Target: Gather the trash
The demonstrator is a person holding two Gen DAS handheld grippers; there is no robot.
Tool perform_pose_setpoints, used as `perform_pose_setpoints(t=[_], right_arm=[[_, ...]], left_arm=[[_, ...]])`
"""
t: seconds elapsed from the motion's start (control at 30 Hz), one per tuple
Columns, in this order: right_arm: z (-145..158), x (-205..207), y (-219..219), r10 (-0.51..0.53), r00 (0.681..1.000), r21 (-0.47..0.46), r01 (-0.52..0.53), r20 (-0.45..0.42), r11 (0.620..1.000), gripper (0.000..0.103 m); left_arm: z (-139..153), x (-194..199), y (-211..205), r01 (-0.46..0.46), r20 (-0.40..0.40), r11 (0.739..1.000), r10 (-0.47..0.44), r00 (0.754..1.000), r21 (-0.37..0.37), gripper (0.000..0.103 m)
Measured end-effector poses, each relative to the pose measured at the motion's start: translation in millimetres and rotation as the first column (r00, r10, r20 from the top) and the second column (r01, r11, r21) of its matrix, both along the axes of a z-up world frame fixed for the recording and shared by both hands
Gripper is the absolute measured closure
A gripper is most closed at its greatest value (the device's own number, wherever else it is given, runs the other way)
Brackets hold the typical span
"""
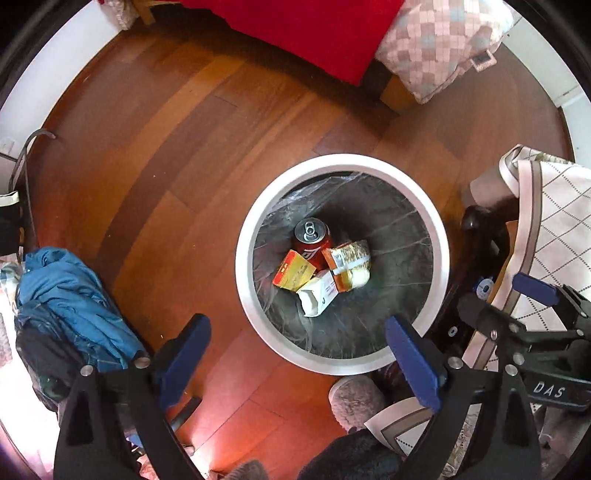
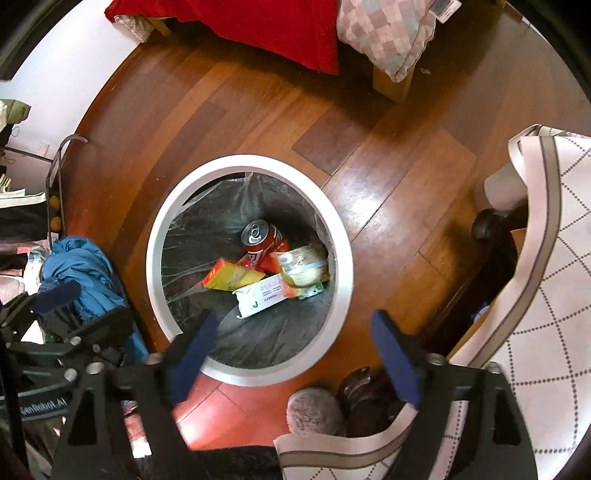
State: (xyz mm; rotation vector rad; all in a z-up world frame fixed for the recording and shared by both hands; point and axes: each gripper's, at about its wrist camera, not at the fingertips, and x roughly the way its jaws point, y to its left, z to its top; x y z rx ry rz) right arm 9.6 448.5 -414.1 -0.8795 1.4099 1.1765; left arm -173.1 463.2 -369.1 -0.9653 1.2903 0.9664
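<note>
red blanket (image 1: 295, 33) | checked pillow (image 1: 439, 44) | blue jacket (image 1: 70, 302) | grey slipper (image 2: 314, 410)

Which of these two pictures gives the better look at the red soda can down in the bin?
The left wrist view. There the red soda can shows its pull-tab top and red side, only its lower end covered by cartons in the white bin. In the right wrist view the can lies more tilted, with wrappers covering more of its body.

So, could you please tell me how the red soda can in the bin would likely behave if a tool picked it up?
The red soda can shows an opened tab, so it is probably empty and light. Its thin metal wall would likely dent under a firm squeeze. It is round and smooth, leaning among cartons in the bin, so it may slip or roll if nudged.
</note>
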Motion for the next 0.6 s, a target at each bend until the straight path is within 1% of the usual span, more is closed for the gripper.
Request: perform_pose_setpoints(t=[0.03,0.2,0.33,0.53,0.6], right_arm=[[4,-1,-3,0.005,1.0,0.005,-0.005,0.005,1.0,0.0],[26,-4,-18,0.024,0.998,0.01,-0.025,0.058,1.0,0.0],[51,-4,-33,0.037,0.995,0.039,-0.04,0.096,0.998,0.0],[97,1,-58,0.005,0.998,0.089,-0.011,0.065,0.996,0.0],[120,1,-70,0.003,0.998,0.119,-0.01,0.057,0.993,0.0]], left_arm=[[5,-2,-2,-0.004,0.003,1.0,0.004,1.0,0.009,0.006],[28,-9,-12,-0.017,0.008,0.999,0.017,1.0,0.047,0.005],[53,-16,-28,-0.021,0.021,0.996,0.02,1.0,0.081,0.005],[95,-21,-57,-0.034,0.074,0.992,0.026,0.997,0.12,0.005],[115,-23,-71,-0.036,0.107,0.989,0.021,0.994,0.144,0.005]])
